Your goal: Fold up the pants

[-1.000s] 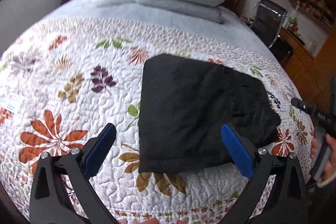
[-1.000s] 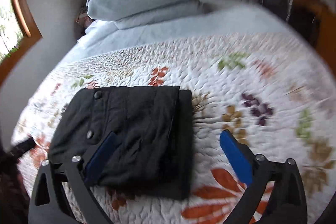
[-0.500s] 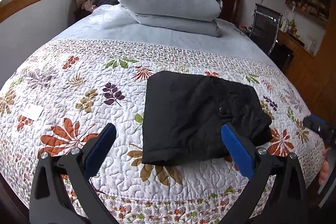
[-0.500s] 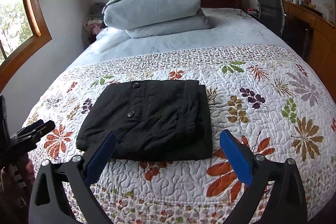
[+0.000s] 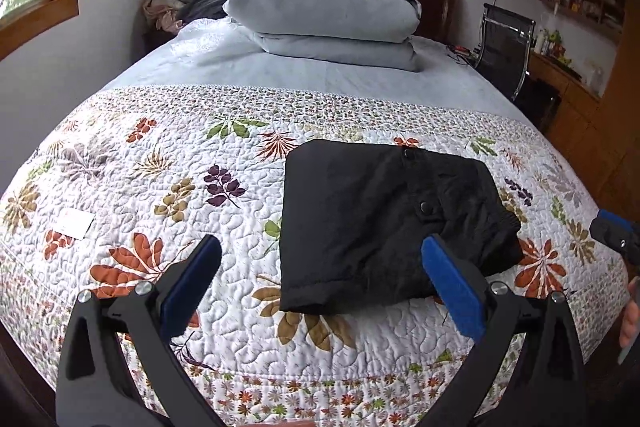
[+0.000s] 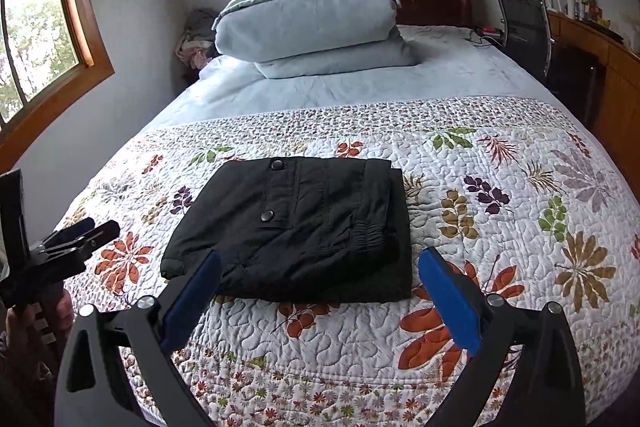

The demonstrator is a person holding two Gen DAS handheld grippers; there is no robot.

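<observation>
The black pants (image 5: 376, 223) lie folded into a compact rectangle on the floral quilt (image 5: 160, 187), with two snap buttons showing on top; they also show in the right wrist view (image 6: 296, 227). My left gripper (image 5: 320, 287) is open and empty, held back near the bed's front edge, short of the pants. My right gripper (image 6: 318, 293) is open and empty, also held back from the pants' near edge. The right gripper's tip shows at the far right of the left wrist view (image 5: 616, 231), and the left gripper shows at the far left of the right wrist view (image 6: 60, 251).
A folded grey duvet (image 5: 324, 15) is stacked at the head of the bed. A black office chair (image 5: 504, 47) and a wooden desk (image 6: 600, 59) stand to the right. A white tag (image 5: 76, 223) lies on the quilt at left. Windows are on the left and back walls.
Both grippers have drawn back and up from the pants, so the views widened. The pants have not moved. Both grippers stayed open.
</observation>
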